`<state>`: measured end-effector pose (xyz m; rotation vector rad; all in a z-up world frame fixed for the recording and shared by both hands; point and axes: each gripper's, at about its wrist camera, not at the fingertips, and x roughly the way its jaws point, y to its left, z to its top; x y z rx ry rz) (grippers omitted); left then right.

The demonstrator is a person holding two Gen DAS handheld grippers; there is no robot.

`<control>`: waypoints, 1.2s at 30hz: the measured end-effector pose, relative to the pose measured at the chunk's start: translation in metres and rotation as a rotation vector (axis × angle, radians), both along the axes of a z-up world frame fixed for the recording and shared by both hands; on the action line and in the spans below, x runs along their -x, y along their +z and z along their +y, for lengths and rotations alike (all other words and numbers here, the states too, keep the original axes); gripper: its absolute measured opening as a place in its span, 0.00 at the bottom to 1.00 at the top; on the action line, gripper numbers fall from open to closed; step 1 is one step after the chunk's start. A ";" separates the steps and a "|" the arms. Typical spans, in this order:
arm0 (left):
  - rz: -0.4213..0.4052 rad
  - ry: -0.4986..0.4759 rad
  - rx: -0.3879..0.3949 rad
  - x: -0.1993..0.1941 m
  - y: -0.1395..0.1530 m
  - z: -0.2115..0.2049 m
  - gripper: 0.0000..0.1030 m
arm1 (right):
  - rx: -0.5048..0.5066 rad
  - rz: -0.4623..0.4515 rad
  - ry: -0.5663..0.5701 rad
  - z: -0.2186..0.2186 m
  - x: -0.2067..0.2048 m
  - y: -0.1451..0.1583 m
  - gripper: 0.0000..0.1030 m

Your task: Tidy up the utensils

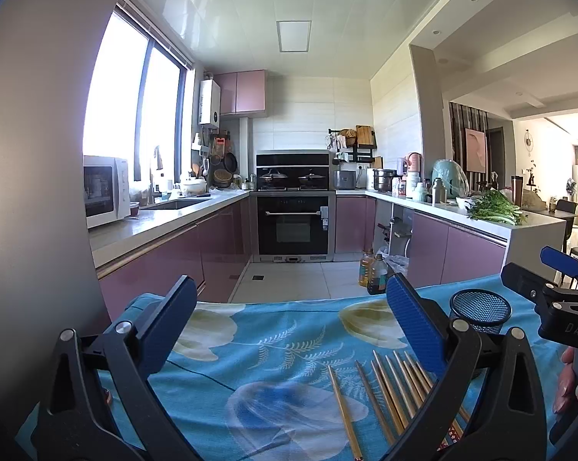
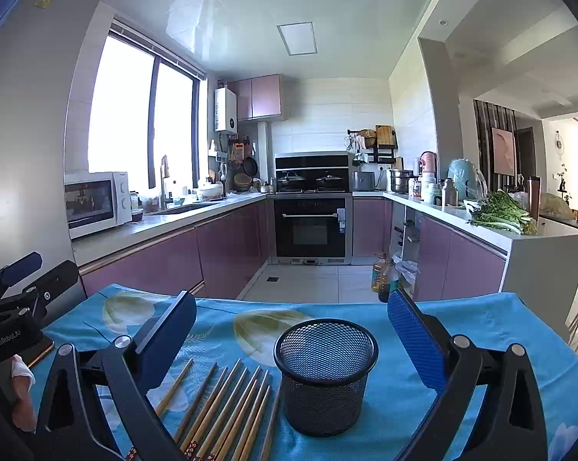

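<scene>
A: Claw status? Both.

B: Left claw (image 1: 289, 322) spread as wide as it goes, nothing between the pads, touching nothing. Right claw (image 2: 292, 330) same: fully apart, empty. Both hover just above the worktop (image 2: 461, 319), pointing slightly down.

A: What's in front of each?

B: The right one frames the mesh cup (image 2: 325, 376), which stands upright between its fingers but clear of both pads. The chopsticks (image 2: 227, 407) lie just left of the cup, fanned out flat on the blue floral cloth. From the left wrist view they sit low and right, partly under the claw's right finger (image 1: 415, 326); cup is further right, near the other claw.

A: Progress?

B: I'd say zero so far. Cup looks empty through the mesh, every chopstick I can see is on the cloth. No other utensils visible.

A: So what's left?

B: Everything: pick up the sticks, drop them in the cup. Can't get an exact count, the near ends run out of frame.
</scene>
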<state>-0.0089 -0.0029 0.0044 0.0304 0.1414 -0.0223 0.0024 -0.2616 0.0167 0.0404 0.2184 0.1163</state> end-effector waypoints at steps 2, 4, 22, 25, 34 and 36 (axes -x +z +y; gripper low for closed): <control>-0.001 0.000 0.001 0.000 0.000 0.000 0.94 | -0.003 0.001 0.000 -0.001 0.000 0.000 0.94; -0.002 -0.002 0.001 0.000 0.000 0.000 0.94 | -0.002 -0.002 -0.002 0.000 0.000 0.000 0.94; -0.005 -0.002 0.003 0.002 0.001 -0.001 0.94 | -0.007 -0.010 -0.006 -0.001 0.000 -0.001 0.94; -0.006 -0.002 0.003 0.003 0.000 -0.001 0.94 | -0.004 -0.012 -0.008 -0.001 0.001 -0.002 0.94; -0.007 -0.002 0.004 0.004 0.003 -0.002 0.94 | -0.005 -0.013 -0.004 -0.003 0.001 -0.001 0.94; -0.008 -0.002 0.004 0.003 0.003 -0.003 0.94 | -0.006 -0.015 -0.005 -0.003 0.001 -0.001 0.94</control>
